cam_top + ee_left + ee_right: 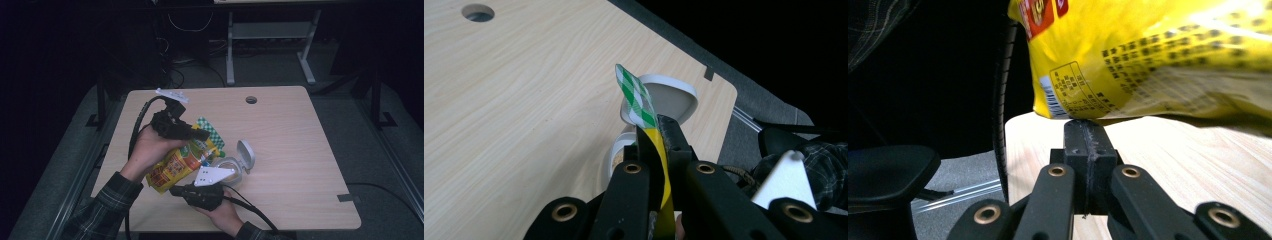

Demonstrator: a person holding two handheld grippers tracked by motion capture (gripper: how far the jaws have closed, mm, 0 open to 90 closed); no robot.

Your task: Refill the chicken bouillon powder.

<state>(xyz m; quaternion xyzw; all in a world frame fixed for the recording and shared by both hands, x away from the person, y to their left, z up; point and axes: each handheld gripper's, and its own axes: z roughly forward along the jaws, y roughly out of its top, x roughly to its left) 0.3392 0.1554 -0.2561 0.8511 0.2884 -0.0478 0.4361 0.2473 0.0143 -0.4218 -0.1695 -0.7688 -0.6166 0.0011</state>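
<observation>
A yellow snack bag (175, 167) with a green-checked top hangs tilted over the table, its top toward the far side. My left gripper (202, 134) is shut on the bag's upper edge. In the left gripper view the jaws (656, 125) pinch the yellow film just below the checked strip (636, 95). My right gripper (175, 190) points left at the bag's lower corner. In the right gripper view its jaws (1084, 125) are pressed together right at the bottom seam of the bag (1148, 60). A white round container (231, 165) with its hinged lid (245, 155) open stands beside the bag.
The light wooden table (290, 130) has a cable hole (251, 99) near its far edge. The open lid (671, 97) sits close behind the left jaws. Dark floor, cables and a desk frame lie beyond the table.
</observation>
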